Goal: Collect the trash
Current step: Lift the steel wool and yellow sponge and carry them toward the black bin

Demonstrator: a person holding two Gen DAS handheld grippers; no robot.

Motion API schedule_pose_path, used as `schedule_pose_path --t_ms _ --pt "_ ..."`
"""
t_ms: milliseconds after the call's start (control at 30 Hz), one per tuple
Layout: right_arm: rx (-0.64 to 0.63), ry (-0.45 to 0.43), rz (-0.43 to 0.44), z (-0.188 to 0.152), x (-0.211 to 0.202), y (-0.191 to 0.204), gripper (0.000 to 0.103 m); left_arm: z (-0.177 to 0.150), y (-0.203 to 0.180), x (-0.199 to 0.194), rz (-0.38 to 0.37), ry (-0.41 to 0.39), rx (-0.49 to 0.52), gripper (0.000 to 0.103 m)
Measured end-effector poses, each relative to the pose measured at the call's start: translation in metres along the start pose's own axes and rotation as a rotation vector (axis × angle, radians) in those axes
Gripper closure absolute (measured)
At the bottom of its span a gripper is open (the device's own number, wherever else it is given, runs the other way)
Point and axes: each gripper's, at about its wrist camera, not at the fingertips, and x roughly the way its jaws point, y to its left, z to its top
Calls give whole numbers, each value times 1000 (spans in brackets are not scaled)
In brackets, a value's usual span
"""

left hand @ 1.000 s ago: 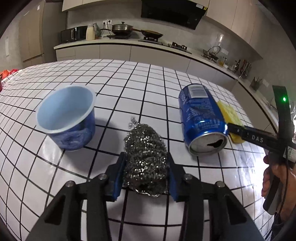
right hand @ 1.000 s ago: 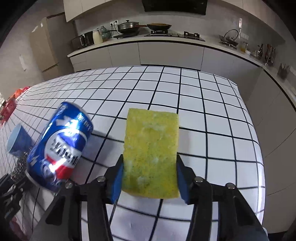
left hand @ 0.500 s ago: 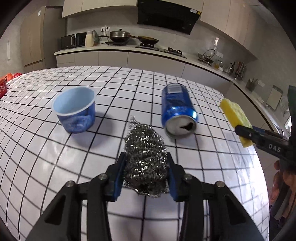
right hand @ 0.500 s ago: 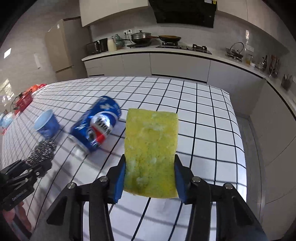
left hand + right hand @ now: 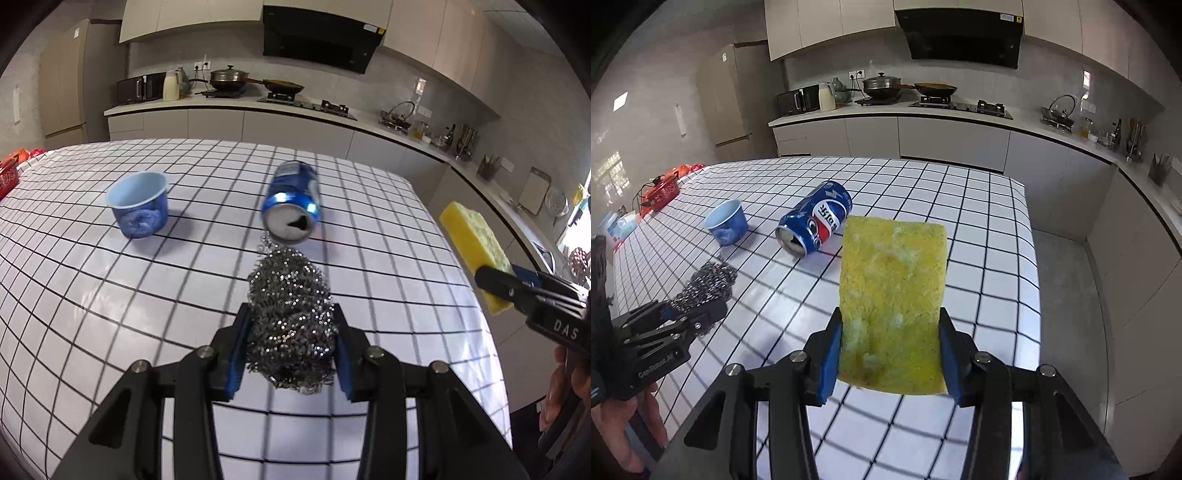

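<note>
My left gripper [image 5: 291, 347] is shut on a steel wool scourer [image 5: 291, 314] and holds it above the checked table [image 5: 110, 295]. My right gripper [image 5: 890, 354] is shut on a yellow sponge [image 5: 892, 295], held in the air above the table's right side. The sponge also shows in the left wrist view [image 5: 472, 236], and the scourer in the right wrist view [image 5: 705, 284]. A blue soda can [image 5: 291, 203] lies on its side on the table, open end toward me. A light blue plastic cup [image 5: 139, 205] stands upright to its left.
The table's right edge [image 5: 1030, 229] drops to a grey floor. A kitchen counter [image 5: 258, 107] with pots and a stove runs along the back wall. Red items [image 5: 661, 192] lie at the table's far left end.
Both grippers have lifted and pulled back from the table with the scourer and the sponge still held. The can and cup look farther away.
</note>
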Motion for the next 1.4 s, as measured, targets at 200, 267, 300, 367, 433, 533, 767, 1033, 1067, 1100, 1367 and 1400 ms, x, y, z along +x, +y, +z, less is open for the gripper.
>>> schedule_pose_path --t_ms 200,267,300,367,433,533,767,1033,1067,1100,1367,1400 --pt "3 -11 4 -18 -30 -12 54 -6 -33 -16 -23 -20 33 61" --pt "8 -16 1 -23 -41 -21 54 -7 -46 -21 -35 -25 47 61" --pt "9 -17 -5 -27 -46 -26 54 -8 -52 -23 -39 -27 53 61" --pt "18 -18 -8 -33 -55 -37 54 -10 -65 -26 -48 -28 65 61" --pt "26 -21 -21 -39 -66 -50 54 -14 -80 -28 -60 -27 78 61" --pt "40 -23 -39 -50 -81 -70 54 -19 -104 -29 -82 -22 96 61" --pt "85 -18 -95 -79 -112 -121 54 -31 -166 -25 -149 -5 156 61" --pt "146 -7 -166 -115 -146 -184 54 -47 -230 -22 -222 23 226 61" --pt "151 -5 -172 -119 -149 -189 54 -49 -238 -21 -231 28 237 61" --pt "158 -1 -178 -123 -152 -196 54 -51 -245 -21 -238 32 244 61" --pt "199 26 -204 -157 -166 -240 54 -73 -298 -13 -291 80 305 61" --pt "205 34 -201 -162 -165 -246 54 -75 -303 -11 -294 87 311 61"
